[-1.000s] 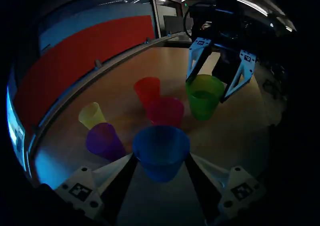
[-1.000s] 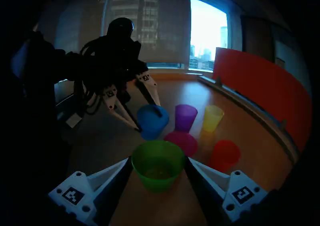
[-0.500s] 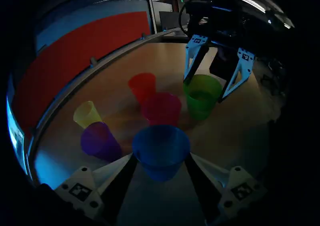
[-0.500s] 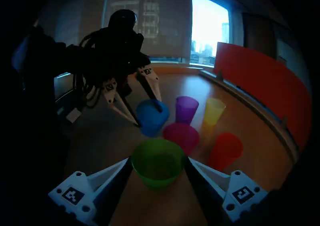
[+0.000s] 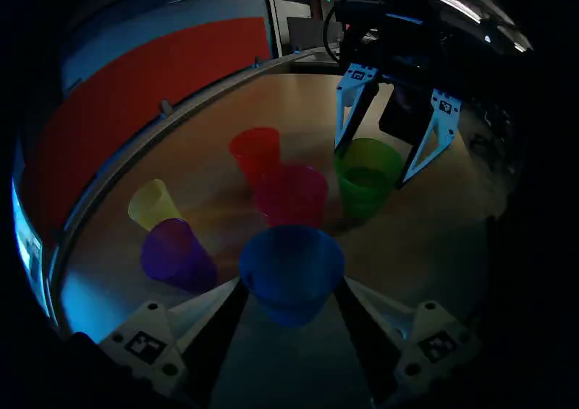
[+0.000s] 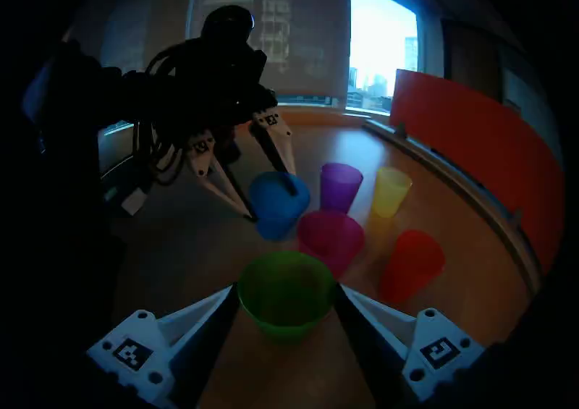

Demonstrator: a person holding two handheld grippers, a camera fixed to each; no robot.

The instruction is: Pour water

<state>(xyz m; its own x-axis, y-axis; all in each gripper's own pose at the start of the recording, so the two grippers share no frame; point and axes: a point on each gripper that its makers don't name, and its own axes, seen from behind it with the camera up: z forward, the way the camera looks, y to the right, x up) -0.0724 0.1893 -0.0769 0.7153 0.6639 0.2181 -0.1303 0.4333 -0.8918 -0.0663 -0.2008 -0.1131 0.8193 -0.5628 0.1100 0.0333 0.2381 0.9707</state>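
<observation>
The left gripper (image 5: pixel 289 284) is pinching the blue cup (image 5: pixel 291 260) and the right gripper (image 6: pixel 286 287) is pinching the green cup (image 6: pixel 285 304), both upright, near the pink cup (image 5: pixel 292 192) on the table (image 5: pixel 434 224).

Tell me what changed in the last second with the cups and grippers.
Only small shifts: the right gripper, shut on the green cup, seems to have tipped slightly forward. The left gripper kept its hold on the blue cup. Nothing was let go; the pink cup, purple cup, yellow cup and red cup stayed put.
</observation>
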